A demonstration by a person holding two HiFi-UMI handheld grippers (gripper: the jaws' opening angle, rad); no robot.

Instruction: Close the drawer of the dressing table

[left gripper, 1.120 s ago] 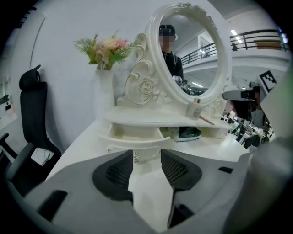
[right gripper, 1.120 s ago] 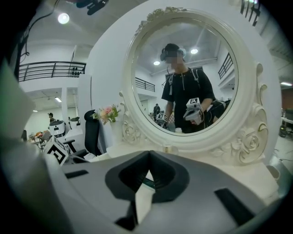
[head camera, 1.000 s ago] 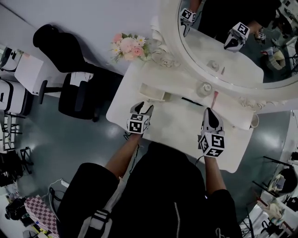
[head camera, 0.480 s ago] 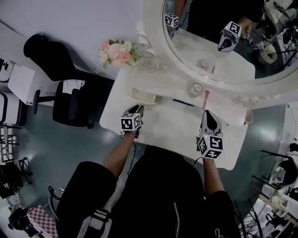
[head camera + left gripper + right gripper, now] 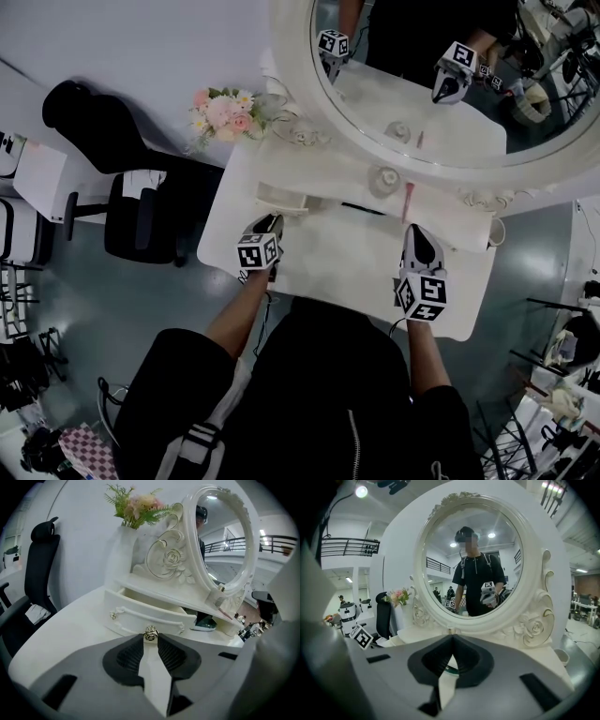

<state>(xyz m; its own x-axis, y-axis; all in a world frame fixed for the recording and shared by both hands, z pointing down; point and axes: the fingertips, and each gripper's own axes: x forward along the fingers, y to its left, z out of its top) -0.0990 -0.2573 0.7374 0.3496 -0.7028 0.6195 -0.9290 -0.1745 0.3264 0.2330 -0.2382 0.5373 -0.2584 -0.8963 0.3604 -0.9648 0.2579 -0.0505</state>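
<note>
Change since a second ago: left gripper had its jaws wide in front of the drawer. The jaws are now closing, with the drawer's metal knob between the tips, and the tips look to be pressing on its two sides. The gripper has stayed at the same spot.

Drawer is still pulled out from the raised tier at the left of the dressing table, below the mirror. Its cavity shows behind the front panel.

Judgement: knob is secured and the push inward has not yet begun. The closing step is ready to start.

Right gripper hangs over the right half of the worktop, clenched on nothing and well apart from the drawer.

Surroundings:
- flower bouquet behind the drawer
- small round jar on the tier
- pink stick on the tier
- dark pen-like item right of the drawer
- office chair left of the table

Nothing visible blocks the drawer's travel. The back of its interior is not fully visible.
</note>
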